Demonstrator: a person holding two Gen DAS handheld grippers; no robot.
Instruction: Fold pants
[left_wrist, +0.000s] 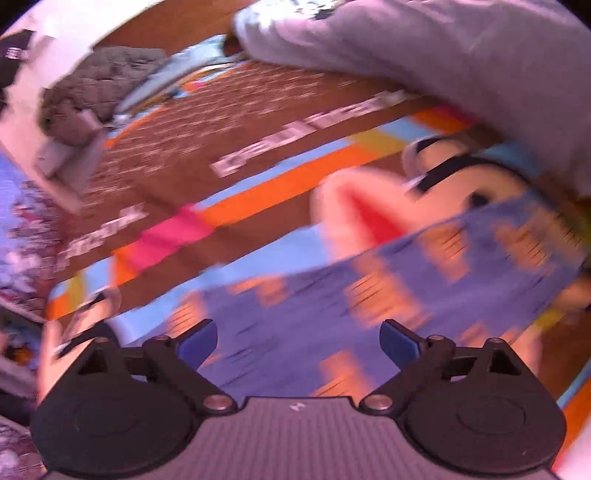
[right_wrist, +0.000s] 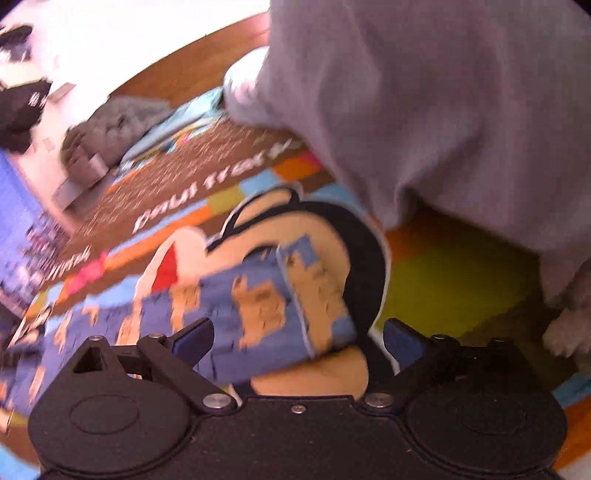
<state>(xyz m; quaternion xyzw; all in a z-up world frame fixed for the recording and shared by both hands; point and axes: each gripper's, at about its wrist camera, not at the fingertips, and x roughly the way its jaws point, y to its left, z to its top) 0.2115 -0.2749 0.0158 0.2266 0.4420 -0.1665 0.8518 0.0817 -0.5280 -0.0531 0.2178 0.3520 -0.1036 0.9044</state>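
The pants (left_wrist: 332, 306) are blue with orange figures and lie on a colourful cartoon blanket (left_wrist: 258, 199). In the left wrist view my left gripper (left_wrist: 298, 341) is open just above the blue cloth, nothing between its blue fingertips. In the right wrist view the pants (right_wrist: 258, 302) show a folded end with a white-edged hem, lying over the cartoon face. My right gripper (right_wrist: 298, 341) is open right above that end, empty. Both views are motion-blurred.
The person's grey-clad leg (right_wrist: 443, 110) fills the upper right of both views, with a bare foot (right_wrist: 565, 336) at the right. A grey quilted cloth (left_wrist: 99, 85) lies at the far left by a wooden floor (right_wrist: 192, 70). A yellow-green blanket patch (right_wrist: 461, 288) lies right of the pants.
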